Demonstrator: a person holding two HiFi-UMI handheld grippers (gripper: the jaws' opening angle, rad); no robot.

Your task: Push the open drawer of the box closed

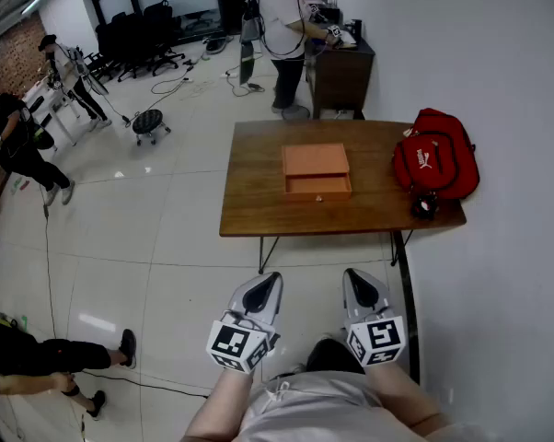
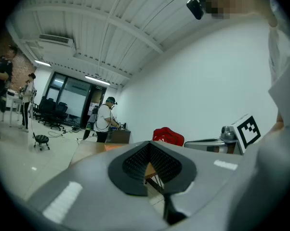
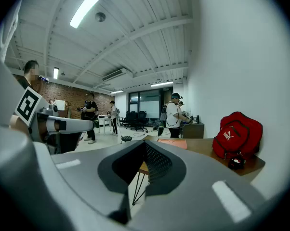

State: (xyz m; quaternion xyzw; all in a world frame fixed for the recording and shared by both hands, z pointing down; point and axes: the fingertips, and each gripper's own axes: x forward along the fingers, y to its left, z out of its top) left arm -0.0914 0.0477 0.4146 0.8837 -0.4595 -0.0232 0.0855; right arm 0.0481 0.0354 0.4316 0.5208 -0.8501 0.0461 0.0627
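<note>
An orange-brown box (image 1: 316,168) lies in the middle of a brown wooden table (image 1: 259,210); its drawer (image 1: 317,188) stands pulled out toward me. Both grippers hang well short of the table, over the floor near my body. The left gripper (image 1: 269,282) is shut with nothing in it, and the right gripper (image 1: 358,279) is shut and empty too. In the left gripper view the gripper (image 2: 147,150) points at the table with jaws closed; the box (image 2: 113,147) shows as an orange strip. In the right gripper view the gripper (image 3: 144,147) is closed, the box (image 3: 174,143) beyond it.
A red backpack (image 1: 435,154) sits on the table's right end beside a small black object (image 1: 425,206). A white wall runs along the right. A person stands at a dark cabinet (image 1: 341,72) behind the table. Other people, a stool (image 1: 149,123) and cables occupy the tiled floor at left.
</note>
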